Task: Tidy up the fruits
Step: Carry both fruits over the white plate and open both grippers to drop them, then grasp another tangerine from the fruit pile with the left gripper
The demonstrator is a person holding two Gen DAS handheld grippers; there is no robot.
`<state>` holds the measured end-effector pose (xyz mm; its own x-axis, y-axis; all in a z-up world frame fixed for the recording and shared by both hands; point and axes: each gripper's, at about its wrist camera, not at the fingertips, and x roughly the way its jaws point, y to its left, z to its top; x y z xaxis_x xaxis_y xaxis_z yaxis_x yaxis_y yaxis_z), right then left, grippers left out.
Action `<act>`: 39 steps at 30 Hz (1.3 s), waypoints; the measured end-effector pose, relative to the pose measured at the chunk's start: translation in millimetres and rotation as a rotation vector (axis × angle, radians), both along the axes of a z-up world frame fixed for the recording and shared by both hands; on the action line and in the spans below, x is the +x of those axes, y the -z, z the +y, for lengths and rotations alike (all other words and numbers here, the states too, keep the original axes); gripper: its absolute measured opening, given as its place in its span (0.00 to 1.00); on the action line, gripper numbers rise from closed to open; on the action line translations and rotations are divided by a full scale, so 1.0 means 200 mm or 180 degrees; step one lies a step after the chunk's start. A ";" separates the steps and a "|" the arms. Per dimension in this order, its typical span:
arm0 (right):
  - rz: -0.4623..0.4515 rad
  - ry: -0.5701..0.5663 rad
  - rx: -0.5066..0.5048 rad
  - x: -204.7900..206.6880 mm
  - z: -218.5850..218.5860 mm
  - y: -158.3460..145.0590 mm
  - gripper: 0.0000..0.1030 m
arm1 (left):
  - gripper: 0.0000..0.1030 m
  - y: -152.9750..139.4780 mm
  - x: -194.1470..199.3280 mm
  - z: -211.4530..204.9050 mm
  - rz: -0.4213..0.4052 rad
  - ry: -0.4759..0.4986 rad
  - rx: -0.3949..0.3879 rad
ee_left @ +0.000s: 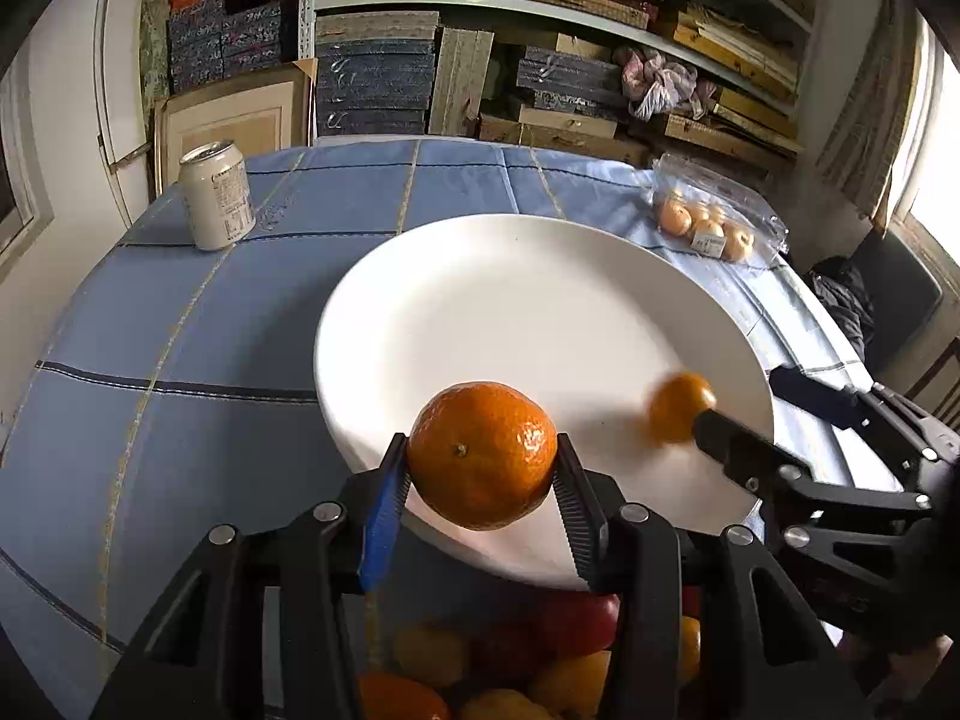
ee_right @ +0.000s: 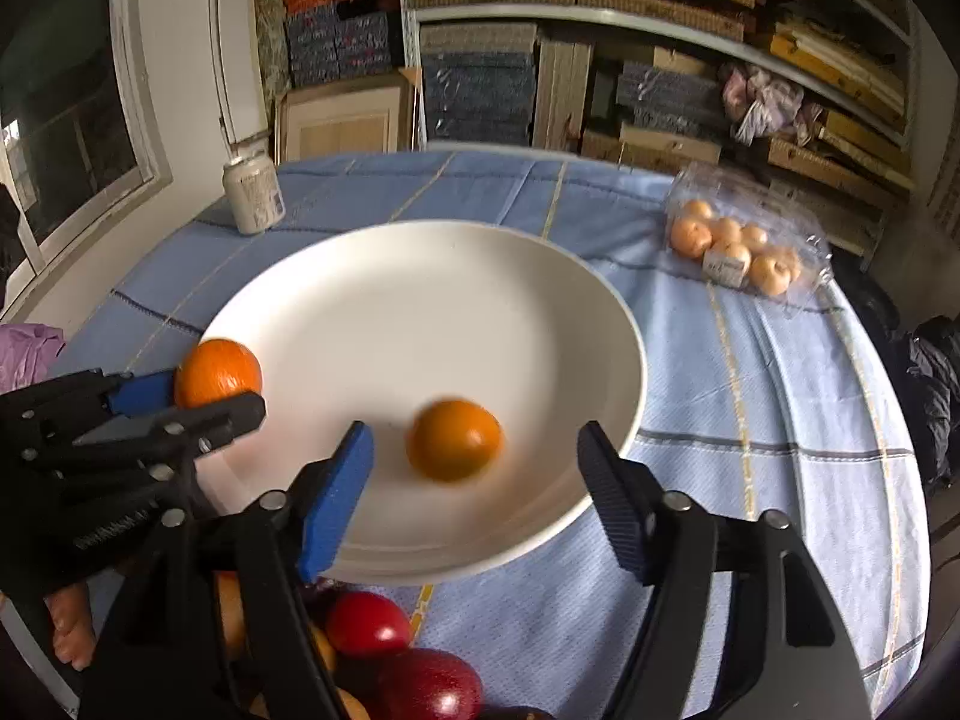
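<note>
Blue checked tablecloth (ee_right: 750, 360), white plate (ee_right: 372, 312) upon it; can (ee_right: 253, 195) and bagged fruit (ee_right: 738, 246) beyond, stacked shelves behind. One mandarin (ee_left: 483, 455) is clamped by left gripper (ee_left: 480, 480) over plate's near rim. Second mandarin (ee_right: 454, 439), blurred, is seen between spread fingers of right gripper (ee_right: 480, 468).

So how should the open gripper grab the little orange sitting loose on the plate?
Probably around its round middle, coming from above. The loose orange lies in the white plate, whose raised rim would likely block a low sideways approach. The right gripper is already open wide, with the orange between its fingers.
</note>
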<state>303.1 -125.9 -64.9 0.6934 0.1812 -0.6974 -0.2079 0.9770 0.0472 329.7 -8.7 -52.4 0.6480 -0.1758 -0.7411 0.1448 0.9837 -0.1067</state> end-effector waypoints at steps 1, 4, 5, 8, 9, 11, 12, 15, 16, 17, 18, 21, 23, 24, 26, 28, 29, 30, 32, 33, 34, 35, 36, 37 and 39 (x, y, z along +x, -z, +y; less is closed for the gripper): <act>-0.0013 -0.0004 0.0007 0.00 0.00 -0.01 0.67 | 0.47 0.01 0.00 0.00 0.0004 0.0000 -0.0011; -0.0068 0.0018 0.0051 -0.02 -0.03 -0.02 0.67 | 0.46 0.00 -0.01 0.01 -0.0035 -0.0007 -0.0024; -0.0079 0.0027 0.0063 -0.04 -0.03 -0.03 0.67 | 0.47 -0.01 -0.02 0.01 -0.0069 -0.0008 -0.0006; -0.0090 0.0073 0.0166 -0.08 -0.07 -0.05 0.67 | 0.58 -0.06 -0.06 0.01 -0.0136 0.0004 0.0021; -0.0098 0.0086 0.0209 -0.10 -0.08 -0.06 0.67 | 0.58 -0.07 -0.09 0.02 -0.0161 0.0009 0.0056; -0.0144 0.0126 0.0336 -0.17 -0.12 -0.08 0.67 | 0.58 -0.09 -0.13 0.02 -0.0190 0.0025 0.0132; -0.0160 0.0140 0.0388 -0.20 -0.13 -0.09 0.67 | 0.58 -0.10 -0.16 0.02 -0.0217 0.0027 0.0181; -0.0197 0.0184 0.0495 -0.30 -0.17 -0.11 0.67 | 0.58 -0.14 -0.26 0.03 -0.0315 0.0002 0.0342; -0.0206 0.0195 0.0532 -0.35 -0.18 -0.12 0.67 | 0.58 -0.15 -0.30 0.03 -0.0336 0.0002 0.0381; -0.0210 0.0202 0.0553 -0.38 -0.18 -0.12 0.67 | 0.58 -0.17 -0.34 0.03 -0.0351 0.0016 0.0400; -0.0210 0.0212 0.0575 -0.42 -0.19 -0.12 0.67 | 0.58 -0.18 -0.38 0.03 -0.0361 0.0038 0.0423; -0.0205 0.0227 0.0635 -0.54 -0.22 -0.14 0.72 | 0.58 -0.32 -0.50 0.03 -0.0400 0.0236 0.0525; -0.0221 0.0251 0.0669 -0.63 -0.25 -0.15 0.74 | 0.58 -0.45 -0.59 0.06 -0.0515 0.0271 0.0591; -0.0227 0.0263 0.0695 -0.67 -0.26 -0.15 0.74 | 0.58 -0.51 -0.64 0.08 -0.0560 0.0283 0.0612; -0.0226 0.0275 0.0742 -0.73 -0.28 -0.15 0.75 | 0.58 -0.66 -0.74 0.14 -0.0650 0.0284 0.0674; -0.0217 0.0282 0.0791 -0.78 -0.31 -0.16 0.75 | 0.58 -0.80 -0.84 0.18 -0.0765 0.0250 0.0863; -0.0210 0.0278 0.0798 -0.80 -0.31 -0.16 0.75 | 0.58 -0.87 -0.88 0.18 -0.0854 0.0224 0.1032; -0.0208 0.0278 0.0806 -0.83 -0.32 -0.15 0.75 | 0.58 -0.97 -0.93 0.17 -0.0988 0.0168 0.1236; -0.0211 0.0294 0.0834 -0.86 -0.34 -0.16 0.75 | 0.58 -1.11 -0.99 0.17 -0.1178 0.0098 0.1360; -0.0213 0.0292 0.0868 -0.89 -0.35 -0.16 0.75 | 0.58 -1.22 -1.02 0.17 -0.1291 0.0071 0.1329; -0.0218 0.0293 0.0873 -0.91 -0.35 -0.16 0.75 | 0.58 -1.28 -1.05 0.17 -0.1355 0.0061 0.1277; -0.0231 0.0297 0.0868 -0.93 -0.35 -0.17 0.75 | 0.58 -1.35 -1.07 0.16 -0.1401 0.0073 0.1185; -0.0258 0.0304 0.0854 -0.96 -0.36 -0.18 0.75 | 0.58 -1.39 -1.08 0.16 -0.1411 0.0113 0.1092; -0.0277 0.0314 0.0846 -0.97 -0.36 -0.18 0.75 | 0.58 -1.40 -1.07 0.15 -0.1386 0.0176 0.0990; -0.0303 0.0338 0.0833 -1.02 -0.39 -0.18 0.77 | 0.59 -1.31 -1.04 0.10 -0.1303 0.0286 0.1021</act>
